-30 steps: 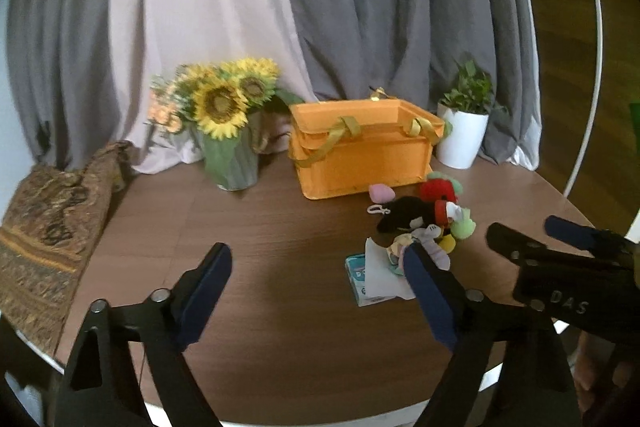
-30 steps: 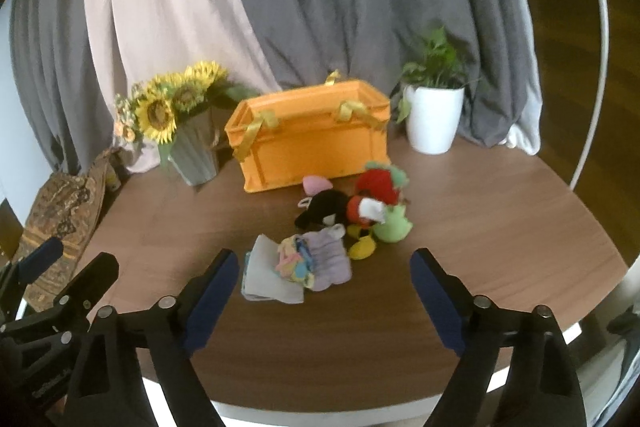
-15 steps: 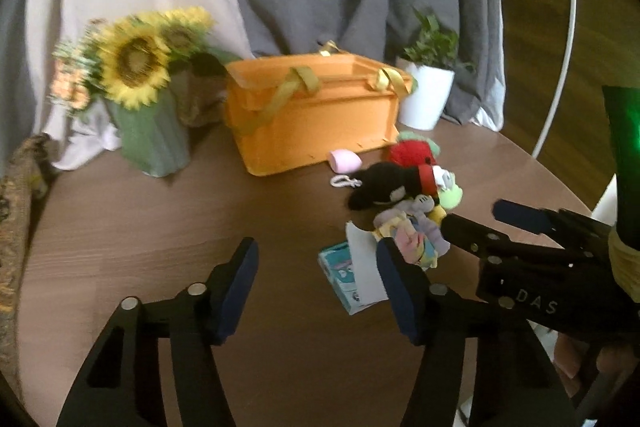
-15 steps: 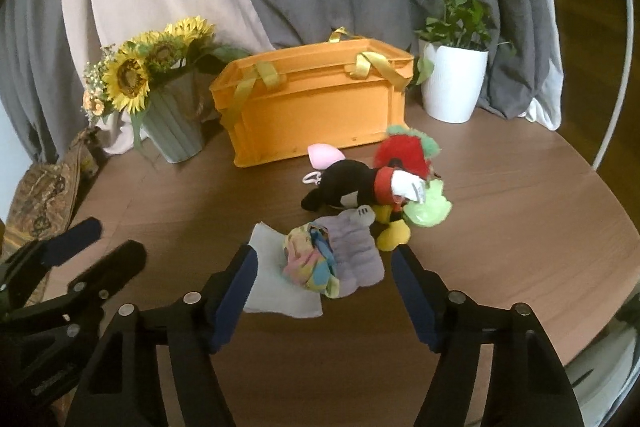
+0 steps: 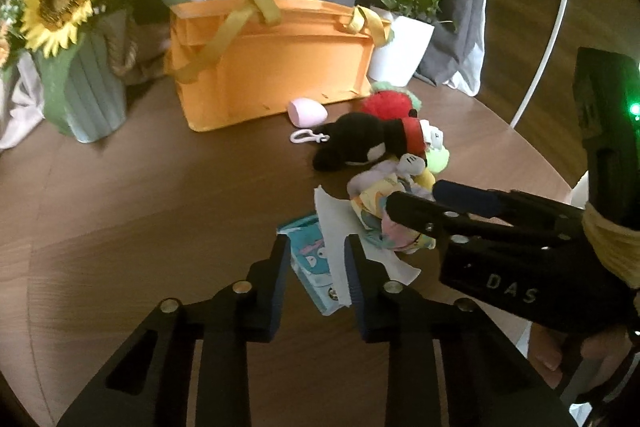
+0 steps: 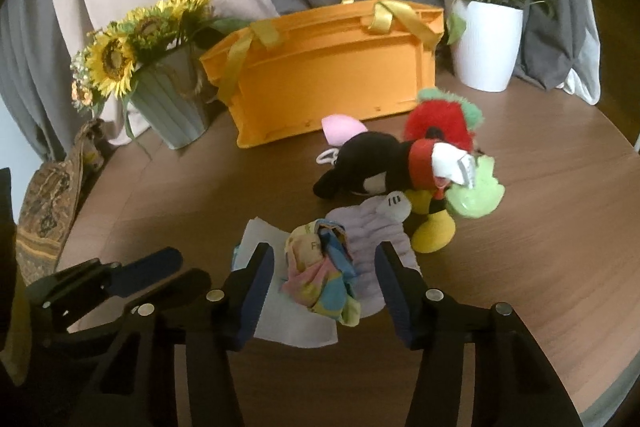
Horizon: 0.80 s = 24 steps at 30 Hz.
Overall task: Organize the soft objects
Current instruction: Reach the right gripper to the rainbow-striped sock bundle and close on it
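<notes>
Nearest: left gripper (image 5: 316, 259) jaws closing astride blue pack (image 5: 310, 259) and white cloth (image 5: 336, 227), not yet pinching. Right gripper (image 6: 324, 279) closing around pastel bundle (image 6: 320, 275), pads clear. Risk: snagging lilac cloth (image 6: 376, 239) underneath. Beyond bundle, black plush (image 6: 360, 167) lies lengthwise, red-collared end rightward; orange crate (image 6: 332, 75) farthest.

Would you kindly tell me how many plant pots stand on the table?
2: the sunflower pot left of the orange crate, the white pot right of it. None seems hidden.
</notes>
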Each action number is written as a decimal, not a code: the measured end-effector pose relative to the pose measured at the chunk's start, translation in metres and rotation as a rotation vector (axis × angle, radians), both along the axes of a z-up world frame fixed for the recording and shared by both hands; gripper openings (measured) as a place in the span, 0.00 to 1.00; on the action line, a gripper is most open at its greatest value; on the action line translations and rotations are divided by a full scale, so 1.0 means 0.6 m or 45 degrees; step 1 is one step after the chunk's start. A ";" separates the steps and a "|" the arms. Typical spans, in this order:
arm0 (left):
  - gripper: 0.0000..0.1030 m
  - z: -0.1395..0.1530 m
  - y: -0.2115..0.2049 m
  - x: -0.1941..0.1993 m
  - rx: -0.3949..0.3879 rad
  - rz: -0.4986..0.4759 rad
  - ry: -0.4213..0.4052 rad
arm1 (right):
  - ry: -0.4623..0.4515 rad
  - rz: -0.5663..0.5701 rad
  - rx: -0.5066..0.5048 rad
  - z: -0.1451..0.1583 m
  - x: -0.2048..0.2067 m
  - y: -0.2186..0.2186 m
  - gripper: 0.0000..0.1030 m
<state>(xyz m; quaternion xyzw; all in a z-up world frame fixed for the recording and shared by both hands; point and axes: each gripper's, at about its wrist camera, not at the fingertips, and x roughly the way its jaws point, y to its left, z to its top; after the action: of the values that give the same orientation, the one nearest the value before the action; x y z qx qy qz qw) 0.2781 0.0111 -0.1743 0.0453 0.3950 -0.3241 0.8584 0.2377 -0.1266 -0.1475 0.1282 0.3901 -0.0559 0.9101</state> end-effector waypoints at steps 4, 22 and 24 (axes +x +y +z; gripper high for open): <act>0.25 -0.005 -0.007 0.007 -0.017 -0.012 0.020 | 0.021 0.005 0.029 -0.012 0.008 -0.006 0.49; 0.11 -0.051 -0.027 0.043 -0.142 -0.042 0.222 | 0.077 0.013 0.110 -0.042 0.030 -0.023 0.35; 0.07 -0.054 -0.030 0.045 -0.152 -0.052 0.244 | 0.072 0.012 0.117 -0.042 0.029 -0.023 0.31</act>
<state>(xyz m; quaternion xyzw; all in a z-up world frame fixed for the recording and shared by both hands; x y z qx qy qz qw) 0.3050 -0.0072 -0.2065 -0.0290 0.4543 -0.3674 0.8110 0.2553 -0.1402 -0.1727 0.1664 0.4183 -0.0373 0.8921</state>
